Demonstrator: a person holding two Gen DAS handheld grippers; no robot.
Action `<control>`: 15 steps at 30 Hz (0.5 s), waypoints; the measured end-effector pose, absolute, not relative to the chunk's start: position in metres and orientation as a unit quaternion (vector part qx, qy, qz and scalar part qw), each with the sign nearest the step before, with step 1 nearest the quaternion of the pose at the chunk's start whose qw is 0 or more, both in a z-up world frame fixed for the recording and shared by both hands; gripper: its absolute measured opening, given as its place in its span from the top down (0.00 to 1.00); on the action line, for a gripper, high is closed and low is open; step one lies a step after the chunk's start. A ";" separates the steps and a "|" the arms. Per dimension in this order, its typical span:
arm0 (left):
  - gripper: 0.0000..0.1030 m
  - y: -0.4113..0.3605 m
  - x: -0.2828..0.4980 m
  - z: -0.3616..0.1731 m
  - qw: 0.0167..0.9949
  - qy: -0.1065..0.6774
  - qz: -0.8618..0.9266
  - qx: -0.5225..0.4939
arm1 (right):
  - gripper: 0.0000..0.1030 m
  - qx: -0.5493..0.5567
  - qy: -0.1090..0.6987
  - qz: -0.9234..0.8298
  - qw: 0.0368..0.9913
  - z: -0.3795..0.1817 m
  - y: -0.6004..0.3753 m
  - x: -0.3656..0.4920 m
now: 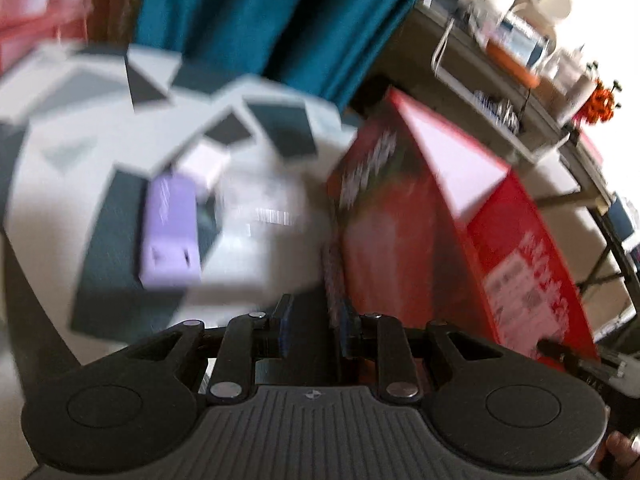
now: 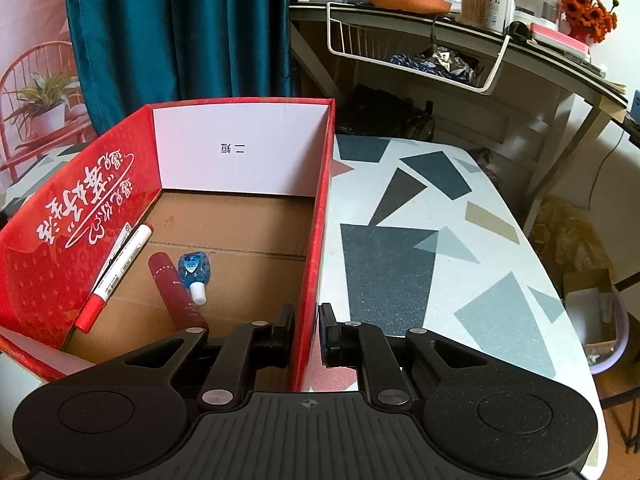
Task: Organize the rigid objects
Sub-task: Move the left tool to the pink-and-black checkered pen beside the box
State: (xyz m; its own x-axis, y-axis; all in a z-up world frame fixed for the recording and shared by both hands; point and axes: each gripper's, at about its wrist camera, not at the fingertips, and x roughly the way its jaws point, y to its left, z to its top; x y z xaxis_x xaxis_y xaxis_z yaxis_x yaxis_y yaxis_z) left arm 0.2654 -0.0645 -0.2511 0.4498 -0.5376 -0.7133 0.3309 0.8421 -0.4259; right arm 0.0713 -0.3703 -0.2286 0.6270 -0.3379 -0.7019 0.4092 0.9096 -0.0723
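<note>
The right tool is clamped on the red box wall. Inside lie a white marker, a maroon tube and a small blue bottle; their lettering is unreadable. The left tool stands slightly parted, seemingly empty amid blur, near a purple box on the tabletop.

marker, tube in box

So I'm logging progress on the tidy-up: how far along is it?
Three items already lie in the red box: a marker, a dark red tube and a small blue bottle. The right tool clamps the box wall. The left tool looks empty; a purple box remains on the table.
</note>
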 end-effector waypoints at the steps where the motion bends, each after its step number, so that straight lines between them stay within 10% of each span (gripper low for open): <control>1: 0.75 -0.067 0.268 -0.257 0.834 0.469 -0.264 -0.117 | 0.88 0.047 0.380 -0.207 0.900 -0.229 -0.370 0.072; 4: 0.56 -0.073 0.269 -0.270 0.818 0.486 -0.287 -0.110 | 0.88 0.046 0.381 -0.207 0.900 -0.229 -0.370 0.073; 15: 0.58 -0.087 0.252 -0.275 0.826 0.438 -0.353 0.042 | 0.88 0.042 0.388 -0.204 0.898 -0.229 -0.370 0.074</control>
